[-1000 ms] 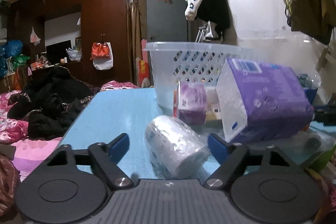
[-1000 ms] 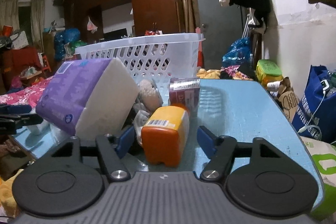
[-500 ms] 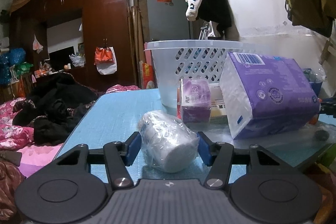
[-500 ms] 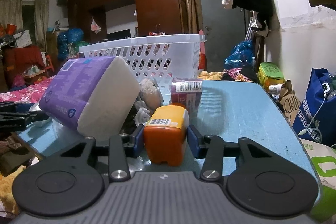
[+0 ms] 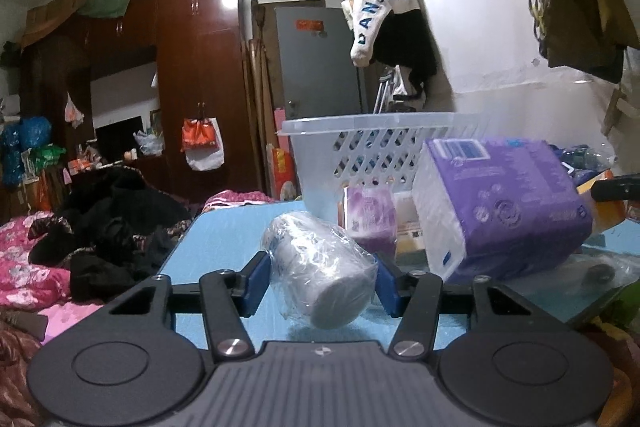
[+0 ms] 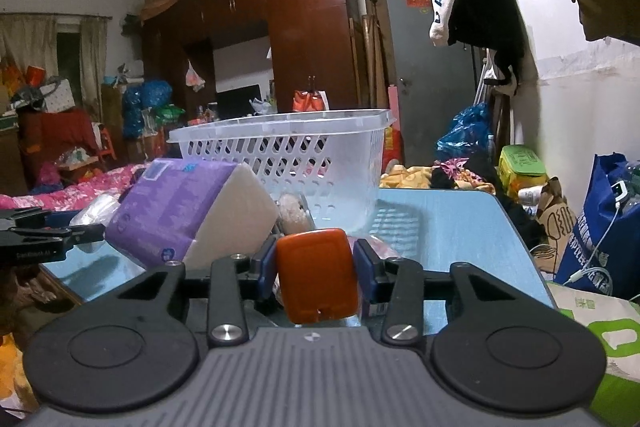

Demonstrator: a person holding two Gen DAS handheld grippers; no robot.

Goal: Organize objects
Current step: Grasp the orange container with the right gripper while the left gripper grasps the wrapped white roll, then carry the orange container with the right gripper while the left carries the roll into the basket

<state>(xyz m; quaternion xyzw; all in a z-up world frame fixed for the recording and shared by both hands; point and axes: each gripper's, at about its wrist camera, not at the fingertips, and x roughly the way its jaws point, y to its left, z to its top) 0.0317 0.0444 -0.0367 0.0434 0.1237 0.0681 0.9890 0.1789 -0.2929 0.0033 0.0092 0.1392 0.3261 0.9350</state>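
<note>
Both picks done: my left gripper (image 5: 322, 277) jaws clamp wrapped roll (image 5: 320, 269), right gripper (image 6: 315, 271) jaws clamp orange bottle (image 6: 316, 275). Next, prob: carry both over basket (image 6: 288, 151) rim, drop in.

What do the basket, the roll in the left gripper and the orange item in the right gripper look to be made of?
Basket: translucent white moulded plastic, slotted walls. Roll: likely white paper in clear crinkled film that glints. Orange container: smooth, slightly glossy, probably hard plastic.

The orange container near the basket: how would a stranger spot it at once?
Find the white basket on the blue table. In front of it, the right hand-held gripper clamps the orange container. It is the only solid orange item, beside the purple tissue pack.
</note>
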